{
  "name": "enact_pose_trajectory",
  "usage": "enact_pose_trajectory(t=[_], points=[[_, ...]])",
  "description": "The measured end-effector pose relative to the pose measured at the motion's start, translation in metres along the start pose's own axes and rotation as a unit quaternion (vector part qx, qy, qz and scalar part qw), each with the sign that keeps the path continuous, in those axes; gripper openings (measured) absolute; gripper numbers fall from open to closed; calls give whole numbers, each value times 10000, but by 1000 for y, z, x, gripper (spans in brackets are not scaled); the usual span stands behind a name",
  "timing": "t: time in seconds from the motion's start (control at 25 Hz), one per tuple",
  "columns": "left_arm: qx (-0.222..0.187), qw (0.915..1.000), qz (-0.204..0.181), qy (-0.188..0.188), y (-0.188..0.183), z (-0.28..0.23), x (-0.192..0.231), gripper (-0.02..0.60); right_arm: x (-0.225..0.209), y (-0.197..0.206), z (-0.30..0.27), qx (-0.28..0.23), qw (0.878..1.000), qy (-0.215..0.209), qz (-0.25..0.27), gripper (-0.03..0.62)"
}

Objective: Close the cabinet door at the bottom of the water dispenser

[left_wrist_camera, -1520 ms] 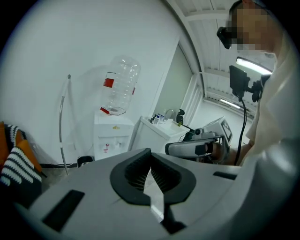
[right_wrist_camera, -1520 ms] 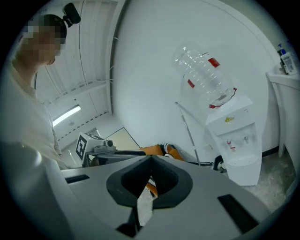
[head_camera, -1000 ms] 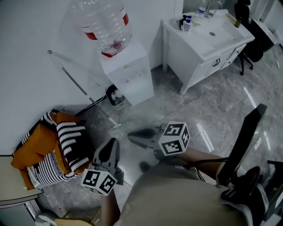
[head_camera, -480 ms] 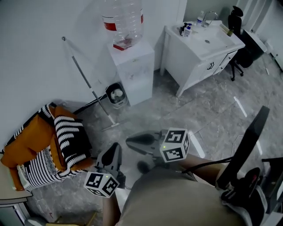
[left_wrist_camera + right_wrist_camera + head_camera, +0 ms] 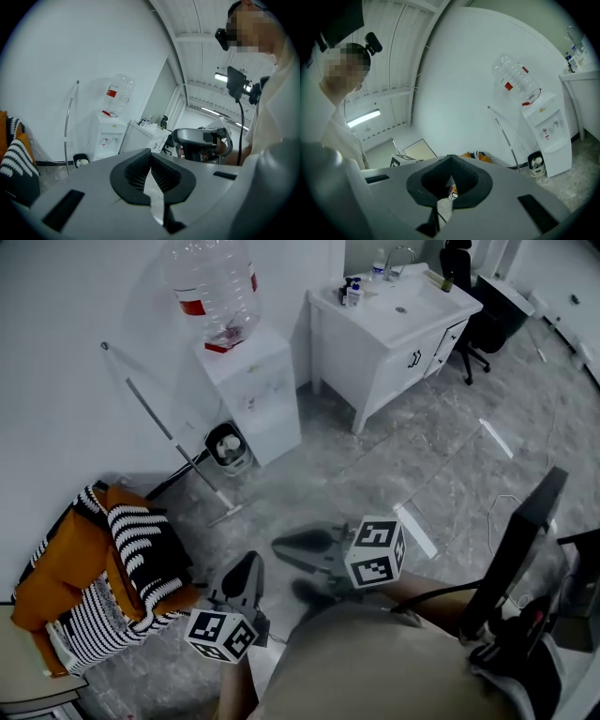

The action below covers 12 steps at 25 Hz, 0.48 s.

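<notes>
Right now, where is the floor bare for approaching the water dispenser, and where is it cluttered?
The tiled floor in front of the water dispenser and the sink cabinet is bare. Crowded left of the dispenser in the head view: a small bin, a leaning pole and a cushion pile.

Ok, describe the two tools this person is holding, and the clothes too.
Both are alike: the left tool and right tool have grey bodies tapering to dark jaws with ribbed black pads, and each carries a white cube printed with black square markers. A thin black cable trails near the right one. The person wears a beige top.
</notes>
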State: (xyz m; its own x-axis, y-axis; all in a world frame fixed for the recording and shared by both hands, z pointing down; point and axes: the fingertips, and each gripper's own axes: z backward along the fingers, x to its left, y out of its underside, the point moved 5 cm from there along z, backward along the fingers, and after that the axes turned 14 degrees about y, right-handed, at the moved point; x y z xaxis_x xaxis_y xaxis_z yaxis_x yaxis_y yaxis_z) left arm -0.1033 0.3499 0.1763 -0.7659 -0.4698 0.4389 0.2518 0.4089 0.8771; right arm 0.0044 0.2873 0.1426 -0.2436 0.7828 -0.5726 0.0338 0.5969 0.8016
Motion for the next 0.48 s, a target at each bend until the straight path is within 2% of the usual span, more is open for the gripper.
enact_pose_trajectory(t=[0.28,0.48], points=[[119,9999,-39,-77,12,-30,-45,-6,-7,-1,53,-235,9995,-222,1,9],[218,9997,-111,-101,25,-73,-101,-6,-29,-1,119,-272,9993,-258,-60,9]])
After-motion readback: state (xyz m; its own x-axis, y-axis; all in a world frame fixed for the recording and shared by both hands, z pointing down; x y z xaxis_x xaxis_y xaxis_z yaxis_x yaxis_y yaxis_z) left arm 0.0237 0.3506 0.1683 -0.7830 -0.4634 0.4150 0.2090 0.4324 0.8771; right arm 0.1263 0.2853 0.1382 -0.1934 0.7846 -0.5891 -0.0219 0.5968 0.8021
